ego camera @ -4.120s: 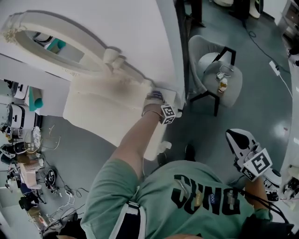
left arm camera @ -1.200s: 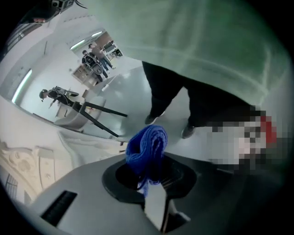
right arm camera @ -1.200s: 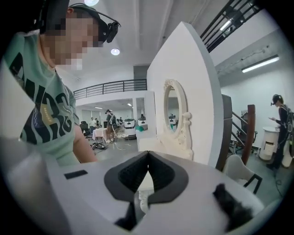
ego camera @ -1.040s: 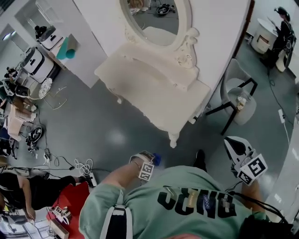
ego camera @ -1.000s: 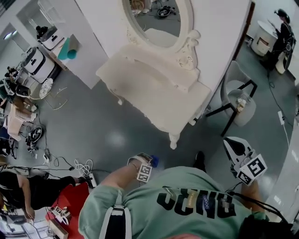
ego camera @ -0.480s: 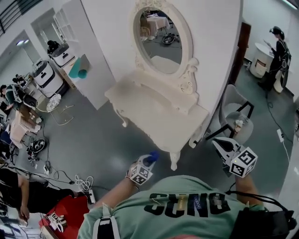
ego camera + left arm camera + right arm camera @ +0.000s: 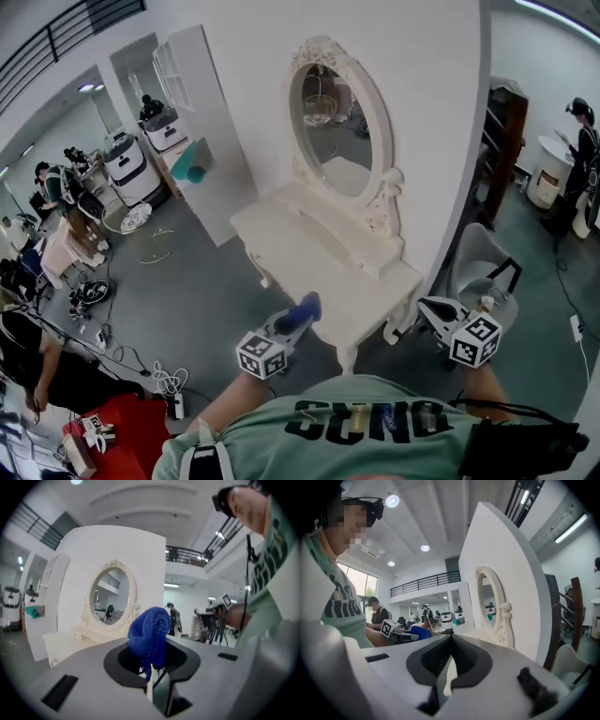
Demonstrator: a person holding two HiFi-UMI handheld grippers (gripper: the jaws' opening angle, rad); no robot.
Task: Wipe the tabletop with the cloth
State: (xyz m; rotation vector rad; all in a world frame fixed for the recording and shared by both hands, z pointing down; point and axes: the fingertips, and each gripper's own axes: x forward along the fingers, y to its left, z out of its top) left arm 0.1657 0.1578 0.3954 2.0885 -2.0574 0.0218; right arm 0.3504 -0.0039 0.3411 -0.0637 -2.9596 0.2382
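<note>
A white dressing table with an oval mirror stands against the wall, some way ahead of me across the grey floor. My left gripper is held up short of the table's near edge, shut on a bunched blue cloth. In the left gripper view the cloth sticks up out of the shut left gripper, with the table beyond it. My right gripper hangs near the table's right front corner. Its jaws are shut on nothing.
A grey chair stands to the right of the table. A white partition with teal rolls lies to the left. People and equipment crowd the far left, with cables and a red object on the floor.
The left gripper left the tabletop, where it was 4 s ago. My view has swung up over the last second, and both grippers have risen towards the table; the left still holds the cloth.
</note>
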